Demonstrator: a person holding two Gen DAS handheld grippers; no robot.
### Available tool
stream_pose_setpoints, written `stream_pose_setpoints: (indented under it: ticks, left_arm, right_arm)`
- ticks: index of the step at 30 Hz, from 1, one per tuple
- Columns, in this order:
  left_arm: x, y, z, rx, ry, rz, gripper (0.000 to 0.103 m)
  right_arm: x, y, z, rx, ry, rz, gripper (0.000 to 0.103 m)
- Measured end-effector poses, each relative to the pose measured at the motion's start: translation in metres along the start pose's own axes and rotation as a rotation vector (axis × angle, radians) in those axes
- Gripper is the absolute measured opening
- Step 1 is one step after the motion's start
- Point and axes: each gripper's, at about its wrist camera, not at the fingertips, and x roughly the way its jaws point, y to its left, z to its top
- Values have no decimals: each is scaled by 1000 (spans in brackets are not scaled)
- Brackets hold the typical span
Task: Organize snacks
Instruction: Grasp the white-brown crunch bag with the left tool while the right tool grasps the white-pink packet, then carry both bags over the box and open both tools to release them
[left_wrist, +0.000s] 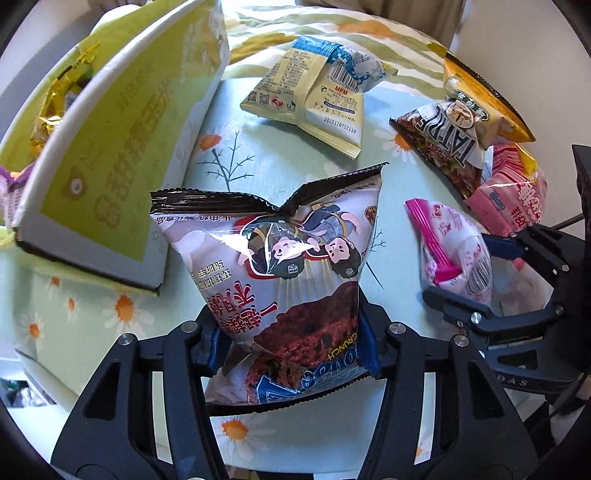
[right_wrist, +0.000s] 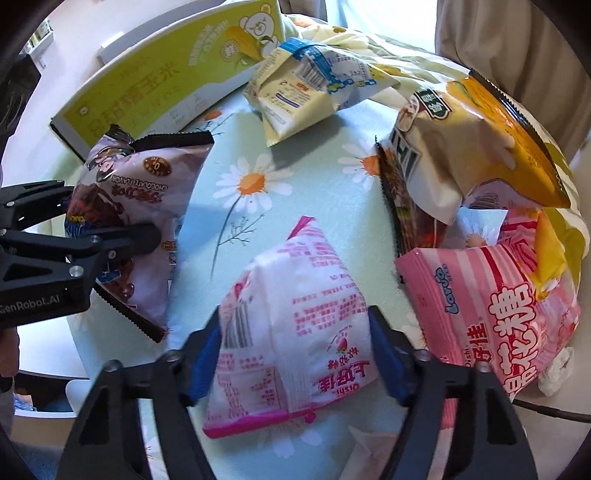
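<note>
Left tongs (left_wrist: 291, 343): we clamp the chocolate bag (left_wrist: 295, 266).
Right tongs (right_wrist: 295, 354): pinching the strawberry bag (right_wrist: 295, 332).
Left: four loose snacks, 12–3 o'clock.

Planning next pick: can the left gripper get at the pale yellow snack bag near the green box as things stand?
Probably not yet. The left gripper is shut on the chocolate crunch bag, so its fingers are occupied. The way to the pale yellow snack bag looks free: bare floral tablecloth between, green box off to one side.
</note>
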Motion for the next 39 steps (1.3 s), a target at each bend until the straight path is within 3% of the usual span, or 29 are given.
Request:
stream_pose_setpoints:
  ticks: [2, 5, 14, 22, 30, 39]
  left_arm:
    - [-5, -1, 0, 0, -7, 2, 51]
    - [-10, -3, 11, 4, -19, 2, 51]
    - [-64, -6, 19, 22, -97, -6, 51]
    - [-128, 18, 39, 49, -190, -40, 51]
    - [-172, 87, 78, 62, -284, -64, 51]
    - [-171, 192, 141, 39, -311, -59, 51]
  right_arm:
    - [1, 0, 1, 12, -1, 10, 52]
    - [-3, -2, 0, 46, -7, 31, 45]
    - [-51, 11, 8, 93, -76, 34, 43]
    - [-117, 32, 44, 121, -183, 12, 43]
    - [-160, 64, 95, 159, -298, -12, 43]
    - [-153, 104, 186, 195, -363, -13, 43]
